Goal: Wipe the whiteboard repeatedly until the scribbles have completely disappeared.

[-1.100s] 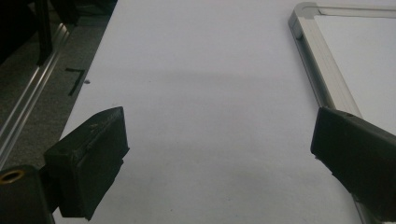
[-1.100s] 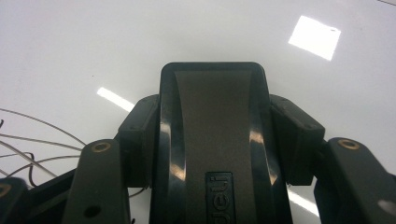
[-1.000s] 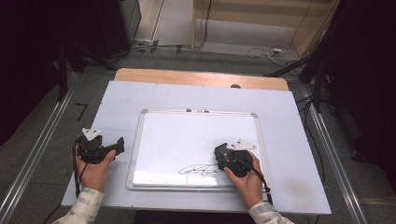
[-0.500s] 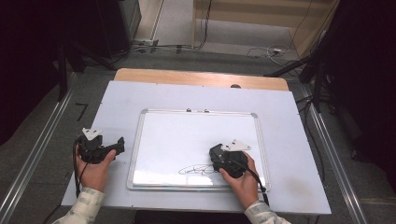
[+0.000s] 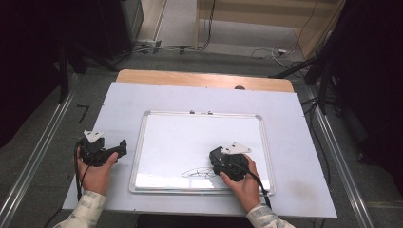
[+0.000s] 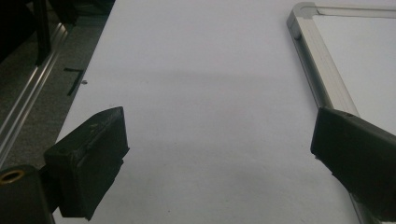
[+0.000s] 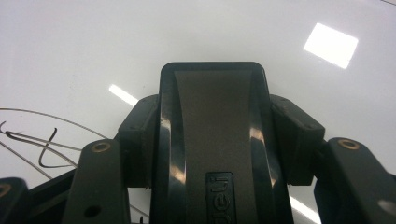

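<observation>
A whiteboard [image 5: 190,137] in a silver frame lies on the white table top. A black scribble [image 5: 196,174] marks the board near its front edge. My right gripper [image 5: 217,157] rests on the board just right of the scribble, shut on a black board eraser [image 7: 215,135] with a grey middle strip. The scribble's lines [image 7: 32,140] show to the left of the eraser. My left gripper [image 5: 121,148] lies on the table left of the board. Its jaws stand wide open [image 6: 219,154] with nothing between them, and the board's frame [image 6: 317,65] runs past the right jaw.
The white table top [image 5: 294,142] ends in a wooden strip [image 5: 199,80] at the far side. Metal rails [image 5: 38,156] run along both sides of the table. Cables [image 5: 266,52] lie on the floor behind it.
My right gripper has slid a little to the left with the eraser, onto the scribble's right end. The left gripper has stayed put.
</observation>
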